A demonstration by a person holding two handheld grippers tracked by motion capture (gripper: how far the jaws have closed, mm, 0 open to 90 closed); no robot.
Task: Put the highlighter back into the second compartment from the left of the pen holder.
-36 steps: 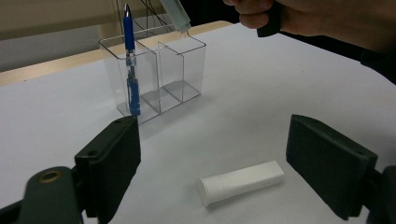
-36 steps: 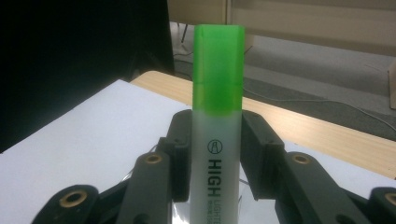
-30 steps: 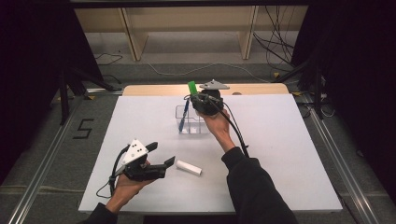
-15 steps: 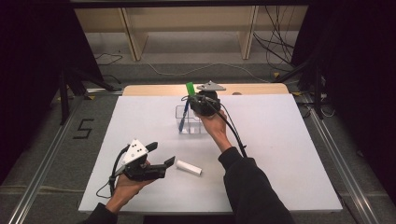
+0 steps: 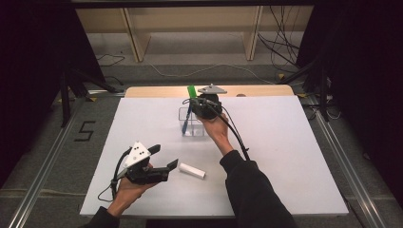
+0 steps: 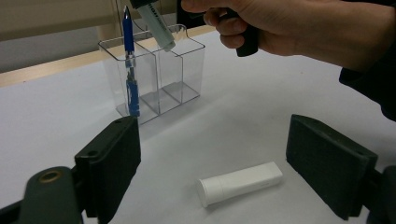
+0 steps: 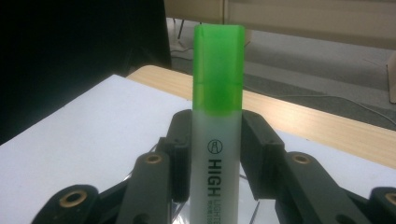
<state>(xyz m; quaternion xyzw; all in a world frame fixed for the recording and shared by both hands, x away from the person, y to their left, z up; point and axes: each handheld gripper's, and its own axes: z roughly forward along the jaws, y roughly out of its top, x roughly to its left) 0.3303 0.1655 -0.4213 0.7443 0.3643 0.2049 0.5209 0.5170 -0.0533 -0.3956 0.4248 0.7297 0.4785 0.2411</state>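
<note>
My right gripper (image 5: 196, 100) is shut on a highlighter (image 7: 217, 140) with a green cap (image 5: 191, 91), its pads (image 7: 184, 140) pressing on the pale barrel. It holds the highlighter (image 6: 159, 25) tilted over a clear plastic organiser (image 5: 192, 127), with the lower end at the rim of a middle compartment. A blue pen (image 6: 129, 60) stands in the organiser's left compartment. My left gripper (image 5: 165, 156) rests low at the front left, open, with its jaws wide apart. Just ahead of it a white tube (image 6: 240, 183) lies on the white table (image 5: 285, 142), untouched.
A strip of wooden board (image 5: 157, 91) lies behind the white table. Metal rails (image 5: 351, 166) run along both sides of the table. Cables (image 5: 280, 47) and a wooden shelf frame (image 5: 138, 38) are on the floor beyond.
</note>
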